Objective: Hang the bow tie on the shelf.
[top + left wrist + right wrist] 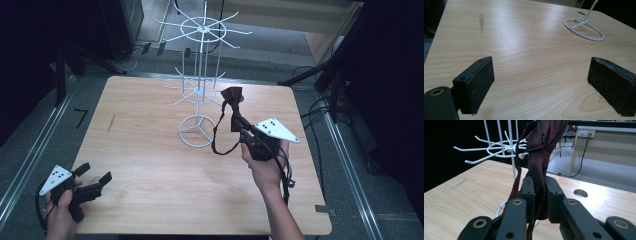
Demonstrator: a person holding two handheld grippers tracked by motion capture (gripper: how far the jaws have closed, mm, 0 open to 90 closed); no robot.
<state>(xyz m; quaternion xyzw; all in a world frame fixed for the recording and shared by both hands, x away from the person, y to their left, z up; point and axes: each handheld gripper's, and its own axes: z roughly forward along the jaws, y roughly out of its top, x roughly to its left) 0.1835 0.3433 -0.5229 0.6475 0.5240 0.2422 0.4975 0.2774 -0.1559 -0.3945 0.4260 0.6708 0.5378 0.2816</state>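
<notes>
**Dark red bow tie pinched in the right tool beside the wire rack**

Nearest, at the table's (150, 210) front left corner: left tool (95, 182) lying low in a hand (62, 212), jaws spread wide, gripping nothing. Hand and forearm being cut off by the bottom edge of the high view. In the left gripper view, left tool (540, 85) showing two black pads well apart over bare wood grain (529, 50), outer pad running off the right edge; only the ring base of the white wire rack (584, 30) reaching into the frame, its post cut off at the top.

Farther in, right of centre: right tool (245, 131) being held up by the right hand (267, 167), grey plate on top hiding much of its body. Jaws pressed together on a dark red bow tie (232, 97), fabric rising above them and a dark strap (218, 137) looping down toward the table. Pinch hard to make out from above; right gripper view showing it plainly, right tool (539, 195) clamping the bow tie (541, 150), a small black clip on the fabric, strap (515, 185) trailing down the left side. Top of the fabric running out of frame.

Farthest: rack (200, 75) standing just left of the bow tie, two tiers of hooks, top of the post cut off. Lower hooks (489, 150) showing behind the fabric in the right gripper view; touching or not, impossible to tell.
</notes>
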